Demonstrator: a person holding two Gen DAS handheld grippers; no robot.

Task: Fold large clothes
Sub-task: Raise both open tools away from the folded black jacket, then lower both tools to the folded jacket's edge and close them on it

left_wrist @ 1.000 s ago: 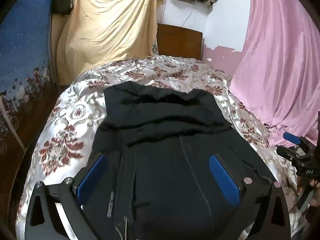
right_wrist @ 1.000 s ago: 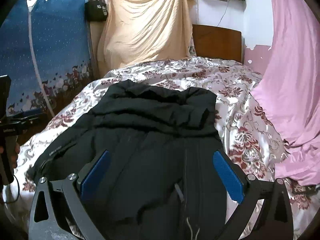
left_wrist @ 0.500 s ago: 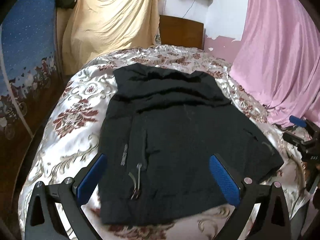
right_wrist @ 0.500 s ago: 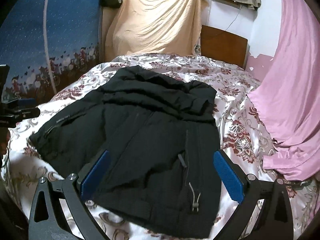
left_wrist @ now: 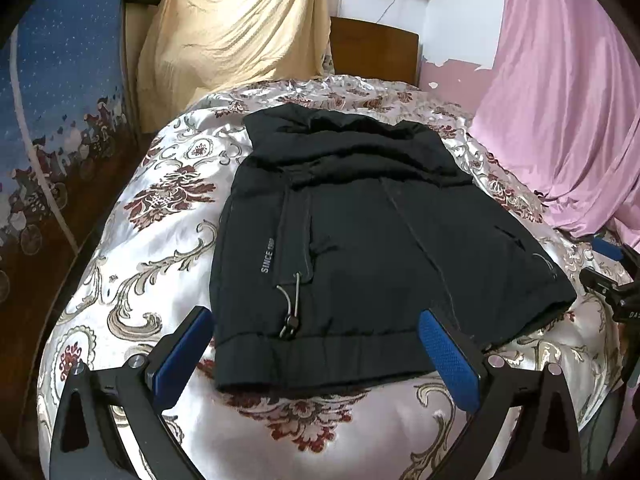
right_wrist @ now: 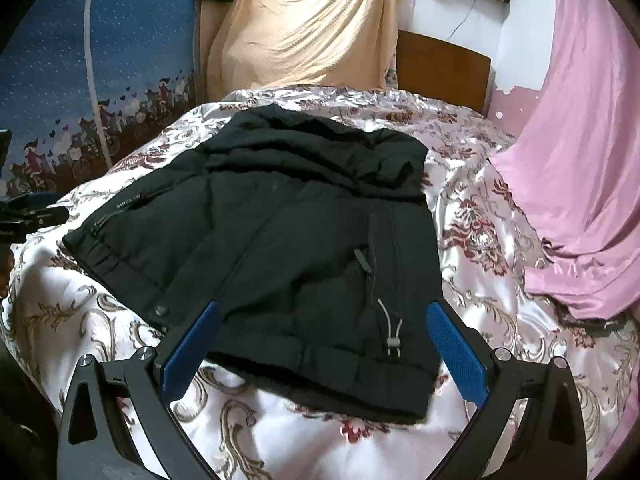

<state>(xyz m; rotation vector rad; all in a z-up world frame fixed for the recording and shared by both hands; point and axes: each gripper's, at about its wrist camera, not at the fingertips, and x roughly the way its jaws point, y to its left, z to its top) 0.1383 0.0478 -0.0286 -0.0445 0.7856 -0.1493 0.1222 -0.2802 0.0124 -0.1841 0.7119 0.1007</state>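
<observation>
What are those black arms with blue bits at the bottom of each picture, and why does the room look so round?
Those are two claws that a person holds, one in each hand. A small camera sits on each and looks forward past its fingers; its lens bends the room round. One picture comes from the left claw, the other from the right claw. Both are open and hold nothing. A black jacket lies partly folded on the bed, which has a shiny flowered cover. A pink cloth and a yellow cloth hang behind the bed.
</observation>
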